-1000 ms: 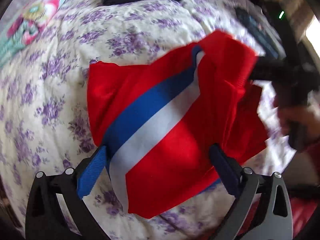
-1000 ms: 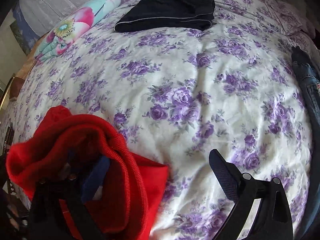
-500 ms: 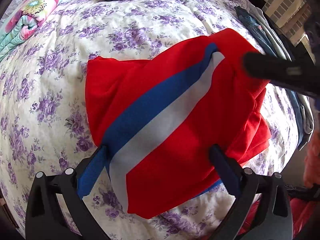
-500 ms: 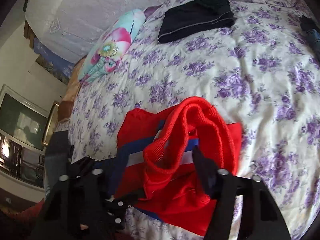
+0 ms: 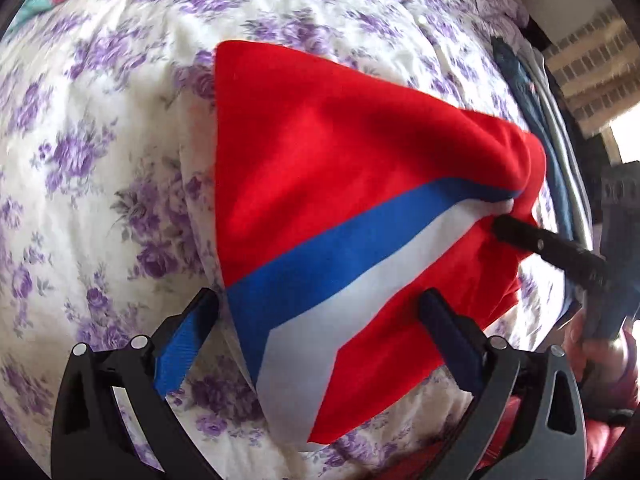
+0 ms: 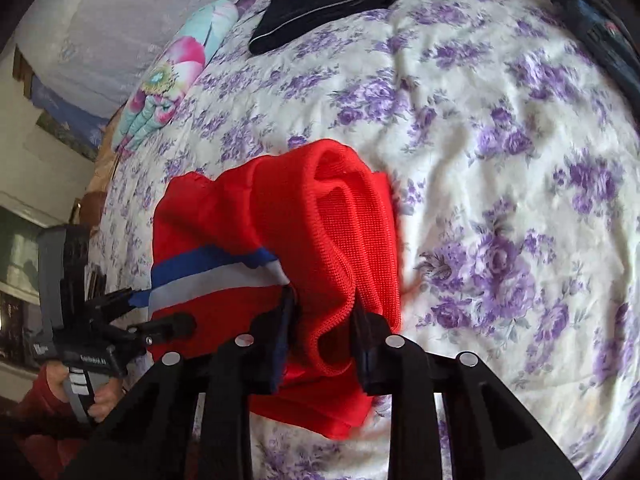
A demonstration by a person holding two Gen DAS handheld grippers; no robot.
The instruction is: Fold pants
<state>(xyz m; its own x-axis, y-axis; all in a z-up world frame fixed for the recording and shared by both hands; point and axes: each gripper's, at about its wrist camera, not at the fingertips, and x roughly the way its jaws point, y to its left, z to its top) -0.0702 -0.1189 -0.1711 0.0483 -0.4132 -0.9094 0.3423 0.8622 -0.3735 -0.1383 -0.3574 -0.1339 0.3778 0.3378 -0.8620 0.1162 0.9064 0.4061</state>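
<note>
On a purple-flowered bedspread, red pants are now pinched at the ribbed waistband by the just-closed right gripper; the left gripper is held spread.

My left gripper has black frames with silver screw heads and blue finger pads. My right gripper looks the same, in black. I wear red sleeves.
</note>
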